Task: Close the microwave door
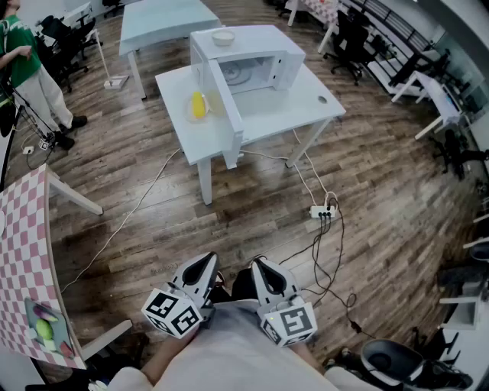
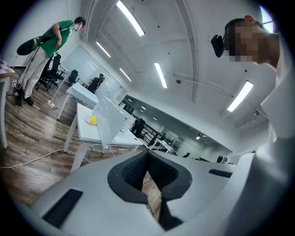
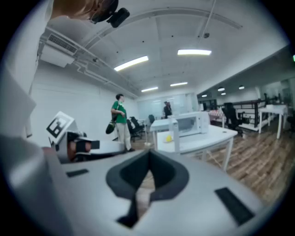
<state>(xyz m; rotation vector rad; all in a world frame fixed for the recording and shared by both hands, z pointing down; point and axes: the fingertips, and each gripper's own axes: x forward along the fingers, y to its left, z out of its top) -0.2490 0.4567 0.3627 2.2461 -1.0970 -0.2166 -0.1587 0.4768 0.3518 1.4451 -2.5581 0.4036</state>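
Observation:
A white microwave (image 1: 263,59) stands on a white table (image 1: 317,103) far ahead, and its door (image 1: 227,103) hangs wide open toward me. On the table beside the door lies a yellow item on a plate (image 1: 199,105). A small bowl (image 1: 223,36) rests on the microwave's top. Both grippers are held low and close to my body, well short of the table. The left gripper (image 1: 202,267) and the right gripper (image 1: 262,269) are shut and hold nothing. The left gripper view shows the open door (image 2: 108,123) edge-on. In the right gripper view the microwave (image 3: 190,123) is small and distant.
A power strip (image 1: 322,212) with cables lies on the wooden floor in front of the table. A checkered table (image 1: 23,252) stands at my left. A person in green (image 1: 23,69) is at the far left. A second white table (image 1: 164,19) and office chairs (image 1: 348,38) are behind.

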